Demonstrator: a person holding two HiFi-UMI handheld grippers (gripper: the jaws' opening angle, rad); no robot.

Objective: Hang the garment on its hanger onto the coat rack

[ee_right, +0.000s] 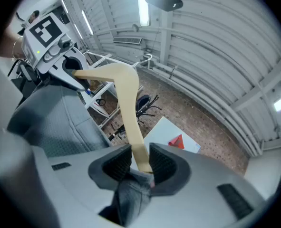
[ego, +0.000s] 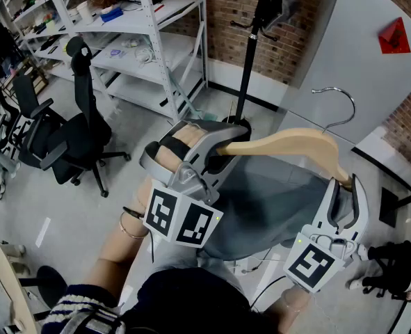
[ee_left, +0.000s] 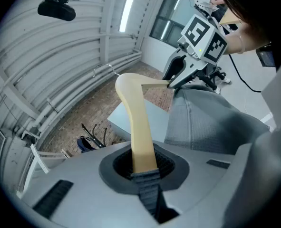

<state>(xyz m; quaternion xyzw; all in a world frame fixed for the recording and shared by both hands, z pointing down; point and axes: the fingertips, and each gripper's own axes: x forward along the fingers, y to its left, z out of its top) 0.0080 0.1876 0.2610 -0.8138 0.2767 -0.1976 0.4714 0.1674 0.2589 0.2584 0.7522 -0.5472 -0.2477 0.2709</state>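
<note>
A pale wooden hanger point(ego: 288, 143) with a metal hook point(ego: 341, 99) is held level in the air, and a grey garment point(ego: 268, 207) hangs from it. My left gripper point(ego: 215, 148) is shut on the hanger's left end; in the left gripper view the hanger point(ee_left: 138, 122) runs out from between the pads point(ee_left: 166, 163). My right gripper point(ego: 345, 186) grips the right end, its pads closed on the wood point(ee_right: 128, 113) and a fold of garment point(ee_right: 130, 198). The black coat rack point(ego: 249, 54) stands beyond the hanger, apart from it.
White metal shelving point(ego: 142, 40) stands at the back left, with a black office chair point(ego: 80, 131) in front of it. A grey panel bearing a red triangle point(ego: 393, 37) leans at the right against a brick wall point(ego: 226, 5). A person's arm point(ego: 122, 242) is below.
</note>
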